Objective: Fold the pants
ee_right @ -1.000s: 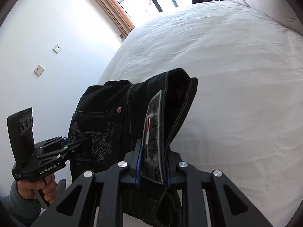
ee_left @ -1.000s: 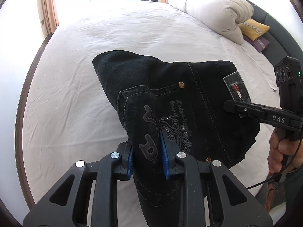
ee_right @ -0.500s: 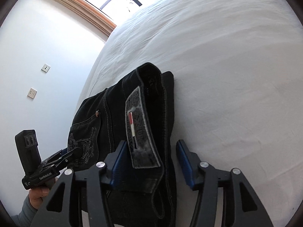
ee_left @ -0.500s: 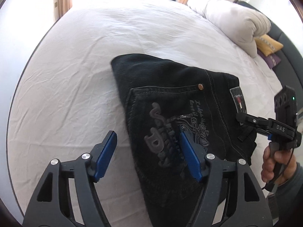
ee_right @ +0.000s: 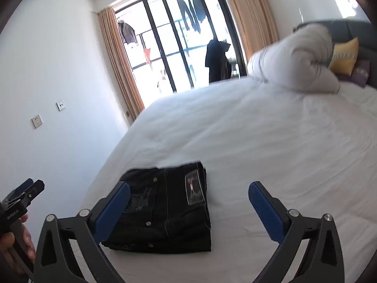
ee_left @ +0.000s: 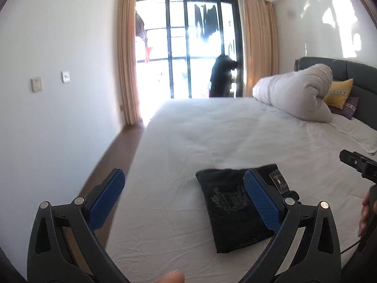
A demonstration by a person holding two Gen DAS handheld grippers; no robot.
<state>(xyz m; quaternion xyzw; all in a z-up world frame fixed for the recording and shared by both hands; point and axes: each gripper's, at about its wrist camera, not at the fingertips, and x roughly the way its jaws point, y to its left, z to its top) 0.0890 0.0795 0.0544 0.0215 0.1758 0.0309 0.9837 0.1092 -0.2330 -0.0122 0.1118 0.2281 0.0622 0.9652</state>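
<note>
The black pants [ee_left: 232, 208] lie folded into a compact rectangle on the white bed [ee_left: 212, 136], back pocket print and waistband patch facing up. They also show in the right wrist view [ee_right: 169, 210]. My left gripper [ee_left: 186, 200] is open and empty, raised back from the pants, its right finger overlapping them in view. My right gripper [ee_right: 188, 210] is open and empty, held above and behind the pants. Each gripper shows at the edge of the other's view.
A rolled white duvet [ee_left: 297, 92] and yellow and purple cushions [ee_left: 339, 93] lie by the grey headboard at the right. The white wall [ee_left: 47, 94] and a strip of brown floor [ee_left: 113, 155] run along the bed's left side. A glass balcony door [ee_left: 188, 47] stands behind.
Both grippers let go of the pants, opened wide and pulled up and back. The pants now lie flat and folded on the bed.
</note>
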